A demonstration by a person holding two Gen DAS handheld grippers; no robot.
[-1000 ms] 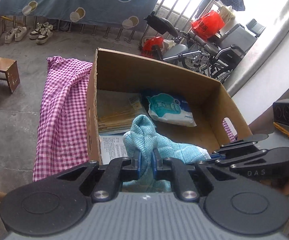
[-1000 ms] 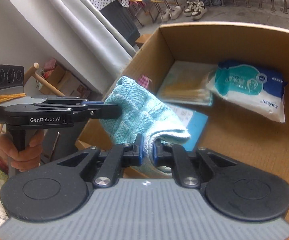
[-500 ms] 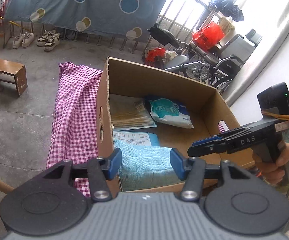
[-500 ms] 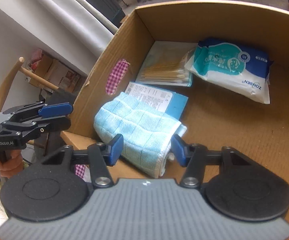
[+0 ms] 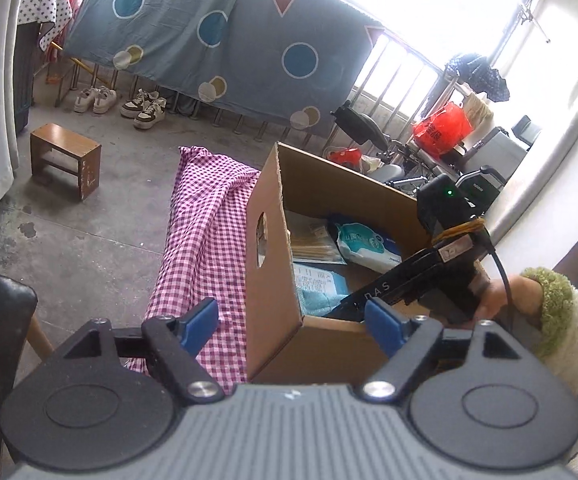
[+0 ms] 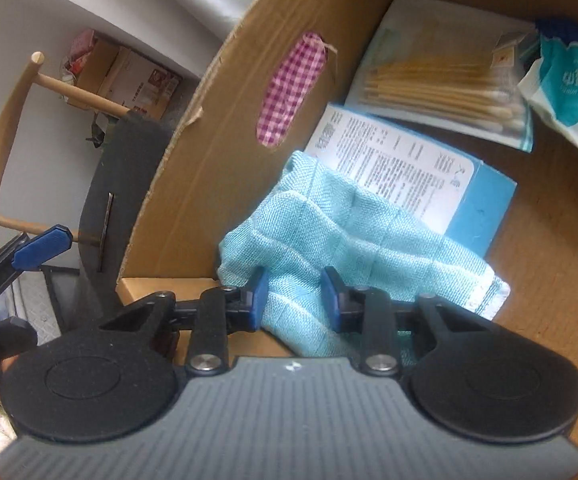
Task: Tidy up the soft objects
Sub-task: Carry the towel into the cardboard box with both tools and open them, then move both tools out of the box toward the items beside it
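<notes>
Blue-green cloth [image 6: 353, 248] lies folded in the near-left corner of the cardboard box [image 6: 193, 168], against the left wall, its far edge riding up over a blue booklet [image 6: 425, 176]. Right gripper [image 6: 293, 294] is down on it w/ jaws part-open and just been closing; a ridge of cloth sits between the pads, but can't tell if they're actually pressing yet, so I read it as not gripped.

Step looks like a re-pinch to tidy or flatten the cloth. Best to bite the fold edge only, not the booklet underneath, and keep low so the stack doesn't drag.

Left gripper [image 5: 295, 324] hangs outside the box at the near-left corner, jaws wide and just been opening, nothing between them.

Box contents otherwise: pack of cotton swabs [image 6: 445, 80] toward the far-left corner, wipes packet [image 6: 569, 92] beside it to the right. Right half of the floor is bare cardboard. Pink checked fabric [image 5: 205, 240] lies outside, along the left wall.
</notes>
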